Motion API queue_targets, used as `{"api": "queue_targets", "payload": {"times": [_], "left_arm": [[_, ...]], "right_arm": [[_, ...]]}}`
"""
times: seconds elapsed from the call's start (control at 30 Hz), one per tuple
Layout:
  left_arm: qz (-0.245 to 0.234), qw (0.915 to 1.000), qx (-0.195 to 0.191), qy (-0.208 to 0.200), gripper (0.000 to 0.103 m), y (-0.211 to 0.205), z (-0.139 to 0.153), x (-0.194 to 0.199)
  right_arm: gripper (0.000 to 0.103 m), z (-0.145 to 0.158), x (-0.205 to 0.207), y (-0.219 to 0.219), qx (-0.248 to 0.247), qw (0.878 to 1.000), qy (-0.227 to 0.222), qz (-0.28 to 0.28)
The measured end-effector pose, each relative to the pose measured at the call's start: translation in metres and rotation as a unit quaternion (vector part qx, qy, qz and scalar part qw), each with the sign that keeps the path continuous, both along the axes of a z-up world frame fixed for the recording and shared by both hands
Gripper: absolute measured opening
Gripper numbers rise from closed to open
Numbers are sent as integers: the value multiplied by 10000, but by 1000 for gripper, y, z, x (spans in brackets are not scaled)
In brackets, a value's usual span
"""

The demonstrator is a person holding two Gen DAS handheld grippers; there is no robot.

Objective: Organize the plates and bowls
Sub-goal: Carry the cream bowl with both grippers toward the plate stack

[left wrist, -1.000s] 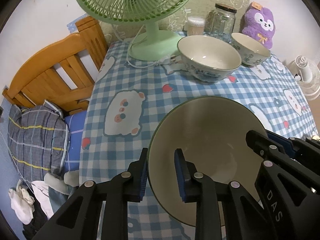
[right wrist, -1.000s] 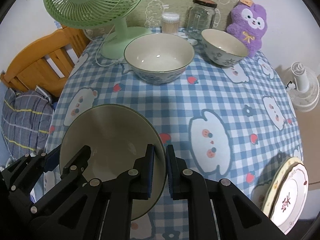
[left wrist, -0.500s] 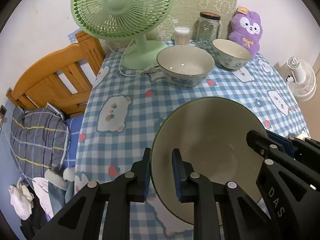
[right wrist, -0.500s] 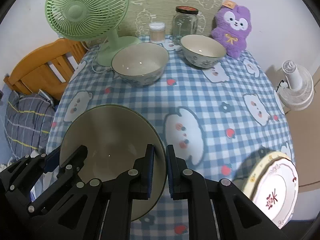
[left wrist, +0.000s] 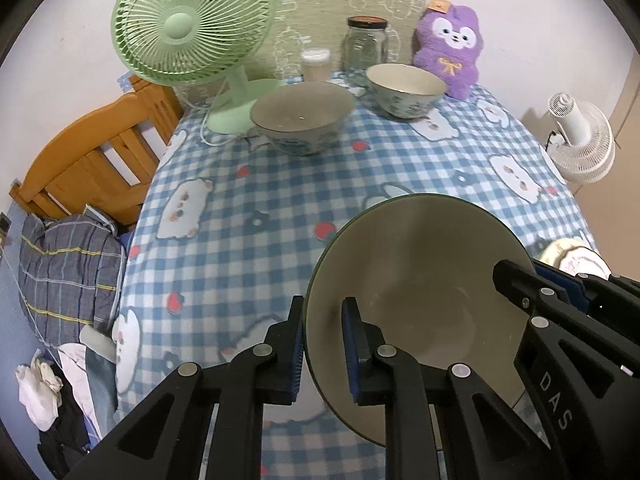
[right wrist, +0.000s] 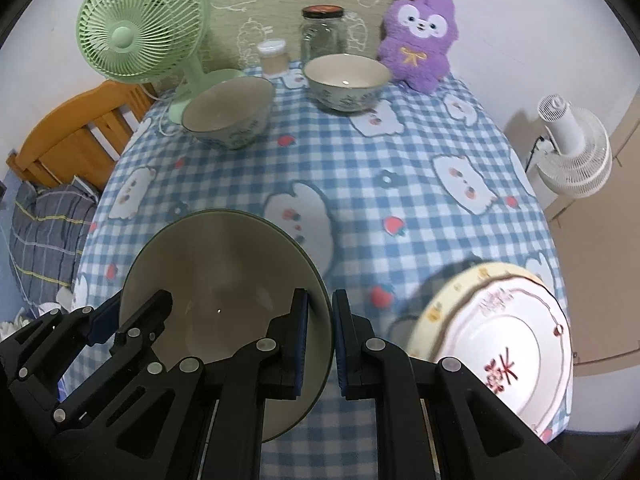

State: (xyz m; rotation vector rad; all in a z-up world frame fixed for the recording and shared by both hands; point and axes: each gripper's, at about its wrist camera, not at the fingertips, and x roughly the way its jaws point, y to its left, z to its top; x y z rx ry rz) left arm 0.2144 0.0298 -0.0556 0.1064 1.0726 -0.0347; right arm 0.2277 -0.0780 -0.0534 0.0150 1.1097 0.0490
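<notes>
A large cream bowl with a green rim (left wrist: pixel 420 280) (right wrist: pixel 224 272) hangs tilted above the checked tablecloth (right wrist: pixel 360 168), held from both sides. My left gripper (left wrist: pixel 322 308) pinches the bowl's left rim, its jaws still closing tight on it. On the opposite rim my right gripper (right wrist: pixel 320 300) is shut. Two floral bowls stand at the far side, a wider one (left wrist: pixel 302 116) (right wrist: pixel 228 114) and a smaller one (left wrist: pixel 406 88) (right wrist: pixel 346 80). Stacked plates (right wrist: pixel 504 340) (left wrist: pixel 576 258) lie at the near right edge of the table.
A green desk fan (left wrist: pixel 192 28), a glass jar (left wrist: pixel 366 48), a small tub (left wrist: pixel 316 64) and a purple plush (left wrist: pixel 448 48) line the far edge. A wooden bed frame (left wrist: pixel 92 152) with bedding is left of the table. A white fan (left wrist: pixel 580 140) stands right.
Both grippers have carried the bowl back toward the near edge and a little up, so the far bowls look smaller and the plates larger. The left jaws have narrowed on the rim.
</notes>
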Motion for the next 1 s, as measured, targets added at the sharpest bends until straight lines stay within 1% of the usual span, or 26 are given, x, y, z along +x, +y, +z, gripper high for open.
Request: {"api": "queue_targets", "payload": {"times": [0.3, 0.6, 0.73, 0.83, 1.0], "left_arm": [[9, 9998, -128, 174, 12, -22, -13, -19], [36, 9993, -138, 354, 12, -24, -29, -31], [58, 9985, -212, 503, 12, -25, -38, -33], [62, 9987, -206, 453, 12, -25, -40, -36], [67, 9984, -256, 491, 12, -24, -41, -36]], "right_arm": [[15, -15, -17, -23, 61, 9998, 167, 45], [15, -34, -27, -26, 115, 9992, 352, 123], [15, -42, -30, -27, 65, 9991, 414, 116], [15, -42, -32, -27, 46, 9993, 351, 122], [15, -41, -33, -27, 54, 9993, 356, 119]]}}
